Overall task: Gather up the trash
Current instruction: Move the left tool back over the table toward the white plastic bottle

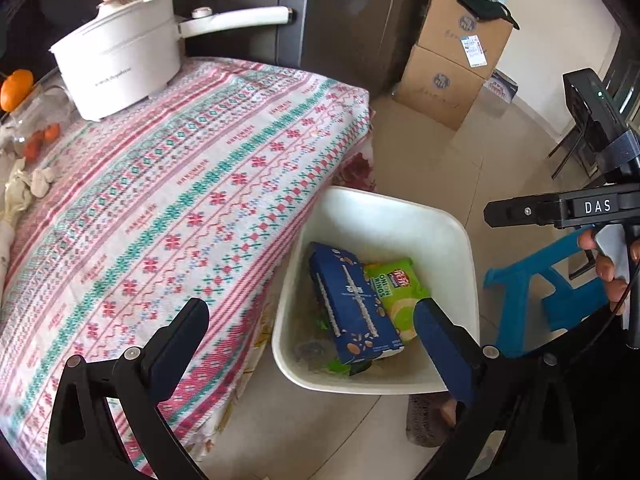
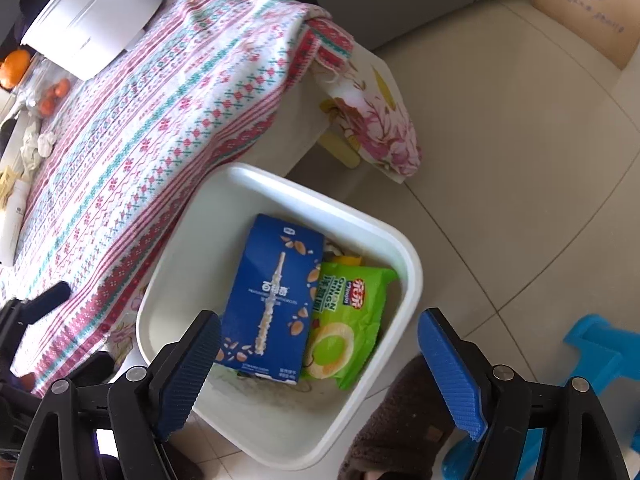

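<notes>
A white bin [image 1: 400, 204] [image 2: 320, 196] stands on the floor against the table's corner. In it lie a blue snack box [image 1: 348, 304] [image 2: 272, 296] and a green onion-rings packet [image 1: 396, 292] [image 2: 352, 312]. My left gripper [image 1: 310, 308] hangs open over the bin and the table edge, with nothing between its fingers. My right gripper [image 2: 320, 318] is open above the bin and also holds nothing; in the left wrist view it shows from the side [image 1: 520, 210]. Crumpled tissues [image 1: 28, 184] [image 2: 38, 144] lie at the far left of the patterned tablecloth [image 1: 180, 200].
On the table are a white pot [image 1: 120, 64], oranges [image 1: 16, 88] and a white bottle [image 2: 16, 216]. Cardboard boxes [image 1: 452, 60] stand by the wall. A blue stool [image 1: 540, 288] [image 2: 592, 352] and a brown slipper [image 2: 400, 412] are beside the bin.
</notes>
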Demonstrator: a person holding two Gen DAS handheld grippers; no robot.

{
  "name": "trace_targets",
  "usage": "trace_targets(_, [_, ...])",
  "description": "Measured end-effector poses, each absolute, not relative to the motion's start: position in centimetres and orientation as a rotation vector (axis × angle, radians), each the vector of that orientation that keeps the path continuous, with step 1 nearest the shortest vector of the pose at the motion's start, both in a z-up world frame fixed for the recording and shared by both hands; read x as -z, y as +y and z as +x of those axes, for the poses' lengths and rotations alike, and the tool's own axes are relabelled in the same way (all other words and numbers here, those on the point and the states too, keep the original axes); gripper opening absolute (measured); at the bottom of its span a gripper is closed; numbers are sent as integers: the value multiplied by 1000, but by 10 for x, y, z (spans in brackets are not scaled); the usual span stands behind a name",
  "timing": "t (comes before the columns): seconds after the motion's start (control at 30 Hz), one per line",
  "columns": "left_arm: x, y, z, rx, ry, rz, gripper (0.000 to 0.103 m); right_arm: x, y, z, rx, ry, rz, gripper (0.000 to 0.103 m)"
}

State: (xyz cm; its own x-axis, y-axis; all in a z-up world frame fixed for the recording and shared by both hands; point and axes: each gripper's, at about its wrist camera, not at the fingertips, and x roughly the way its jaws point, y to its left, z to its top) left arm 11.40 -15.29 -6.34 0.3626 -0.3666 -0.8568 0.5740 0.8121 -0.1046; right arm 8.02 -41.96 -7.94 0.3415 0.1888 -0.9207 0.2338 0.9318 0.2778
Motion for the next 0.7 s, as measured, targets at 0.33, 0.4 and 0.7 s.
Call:
trace_targets(0.33, [34, -60, 139, 376, 948, 158, 103, 55, -362, 112, -41, 1172, 278, 96])
trace_targets(0.4, [33, -40, 147, 348, 960, 131, 103, 53, -345, 120, -72, 1170, 264, 96])
trace_targets(0.7, [41, 62, 190, 168, 1015, 105, 103, 51, -271, 146, -177, 1179, 203, 97])
